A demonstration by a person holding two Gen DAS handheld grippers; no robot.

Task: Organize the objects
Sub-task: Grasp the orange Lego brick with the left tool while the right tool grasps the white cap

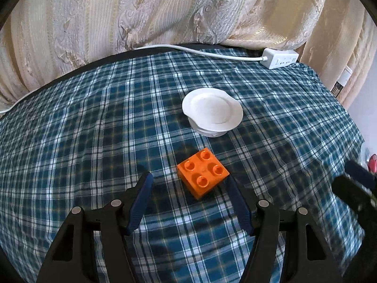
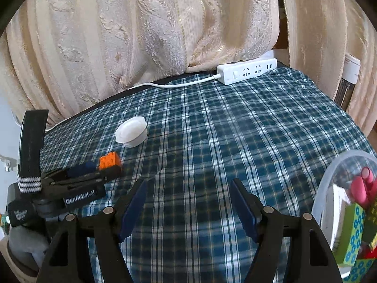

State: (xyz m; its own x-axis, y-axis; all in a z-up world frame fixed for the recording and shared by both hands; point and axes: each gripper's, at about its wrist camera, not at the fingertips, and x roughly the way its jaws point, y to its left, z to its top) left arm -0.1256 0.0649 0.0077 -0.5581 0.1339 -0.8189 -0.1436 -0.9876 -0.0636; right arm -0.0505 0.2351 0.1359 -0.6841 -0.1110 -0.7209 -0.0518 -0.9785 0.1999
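Left gripper (image 1: 189,184) down low over the plaid tablecloth (image 1: 94,129), jaws apart, straddling the orange brick (image 1: 203,173). Brick sits studs-up on the cloth, close against the right-hand pad; clear gap to the left-hand pad, so no clamp. White lidded cup (image 1: 212,112) stands just beyond the brick, farther from the gripper.

Right gripper (image 2: 188,189) hangs over bare cloth, jaws apart, nothing between them. To its near right, a clear tub (image 2: 329,179) with pink cylinders (image 2: 364,184) and a green patterned box (image 2: 351,233) inside.

White power strip (image 2: 247,70) lies at the far edge, against the cream curtain (image 2: 141,35), cable trailing left.
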